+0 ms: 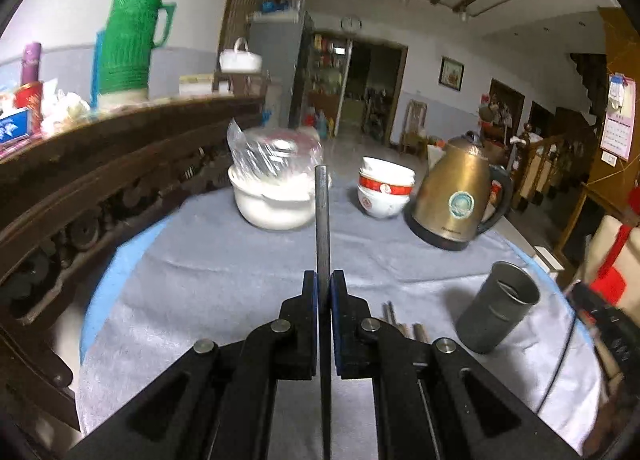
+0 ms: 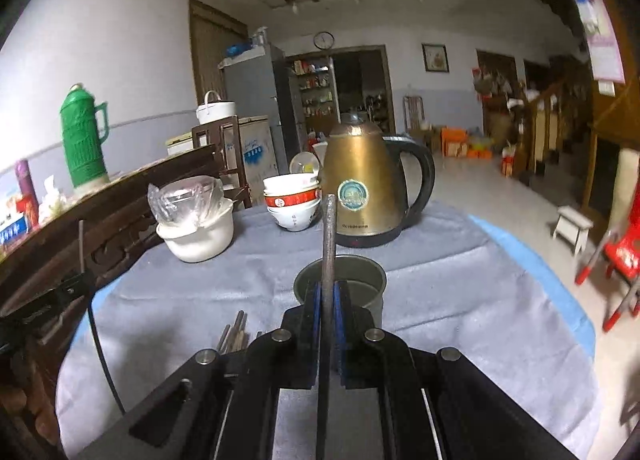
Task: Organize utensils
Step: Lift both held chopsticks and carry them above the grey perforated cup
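On the grey-clothed surface (image 1: 224, 276) a metal cup (image 1: 498, 306) stands upright near the right edge, and beside it a small bundle of loose chopsticks (image 1: 400, 324) lies flat, only their ends showing past the left tool (image 1: 324, 288). That tool is clamped narrow on a single dark chopstick (image 1: 322, 220), which sticks straight out from between the blue pads and rises in front of the white pot (image 1: 272, 204) with its plastic-wrapped glass lid. Behind the pot's right side sit two stacked bowls (image 1: 384, 190) with a red band, and next to them a brass-coloured electric kettle (image 1: 456, 196) on its dark base.

From the right wrist view, the right tool (image 2: 330, 300) is likewise closed tight on another chopstick (image 2: 330, 244), held lengthwise along the fingers. Its tip stands in front of the kettle (image 2: 364, 188), and the cup (image 2: 360, 288) sits just beyond the fingertips, mouth open upward, with the stick crossing over its rim in the picture; whether it touches the cup I cannot tell. The loose chopsticks (image 2: 234, 334) lie to the left of this tool on the cloth. At the far left edge the other tool appears partly, carrying its stick upright. A green thermos (image 2: 84, 136) stands on the carved wooden sideboard (image 2: 120, 216) behind the surface
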The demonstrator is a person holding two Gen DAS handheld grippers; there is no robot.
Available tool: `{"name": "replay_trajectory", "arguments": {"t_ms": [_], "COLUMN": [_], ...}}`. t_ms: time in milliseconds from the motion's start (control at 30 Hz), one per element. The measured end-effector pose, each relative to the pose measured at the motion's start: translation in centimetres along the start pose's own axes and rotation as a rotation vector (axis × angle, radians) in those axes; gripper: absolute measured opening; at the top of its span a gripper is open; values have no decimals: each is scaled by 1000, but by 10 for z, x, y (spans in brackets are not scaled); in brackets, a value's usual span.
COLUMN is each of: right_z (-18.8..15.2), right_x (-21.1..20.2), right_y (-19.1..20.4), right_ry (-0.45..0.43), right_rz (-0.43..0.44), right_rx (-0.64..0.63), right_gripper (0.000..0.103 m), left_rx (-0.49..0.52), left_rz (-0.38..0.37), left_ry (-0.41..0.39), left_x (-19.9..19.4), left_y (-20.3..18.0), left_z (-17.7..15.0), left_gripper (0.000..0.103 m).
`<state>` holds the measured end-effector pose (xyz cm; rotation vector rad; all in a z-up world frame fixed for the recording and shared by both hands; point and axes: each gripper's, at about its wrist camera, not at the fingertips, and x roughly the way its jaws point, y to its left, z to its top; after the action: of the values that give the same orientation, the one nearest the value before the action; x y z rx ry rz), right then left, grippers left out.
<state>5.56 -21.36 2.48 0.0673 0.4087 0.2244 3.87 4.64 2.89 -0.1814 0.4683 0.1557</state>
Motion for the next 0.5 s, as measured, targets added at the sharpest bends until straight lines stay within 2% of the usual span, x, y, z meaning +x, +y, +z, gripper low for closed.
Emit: {"name": "replay_trajectory", "arguments": {"t_ms": [167, 500], "right_z": [0, -15], "right_x": [-34, -103], "right_y": [4, -2], "right_ry": [-27, -32], "right_rz": [20, 57], "right_rx": [-46, -3], "right_gripper": [8, 8], "left_rx": [-2, -56], "left_rz": [-2, -68], "left_ry": [-40, -59], "left_x": [-22, -98], "left_y": [10, 37], "left_z": [-2, -26], "left_gripper": [7, 8]}}
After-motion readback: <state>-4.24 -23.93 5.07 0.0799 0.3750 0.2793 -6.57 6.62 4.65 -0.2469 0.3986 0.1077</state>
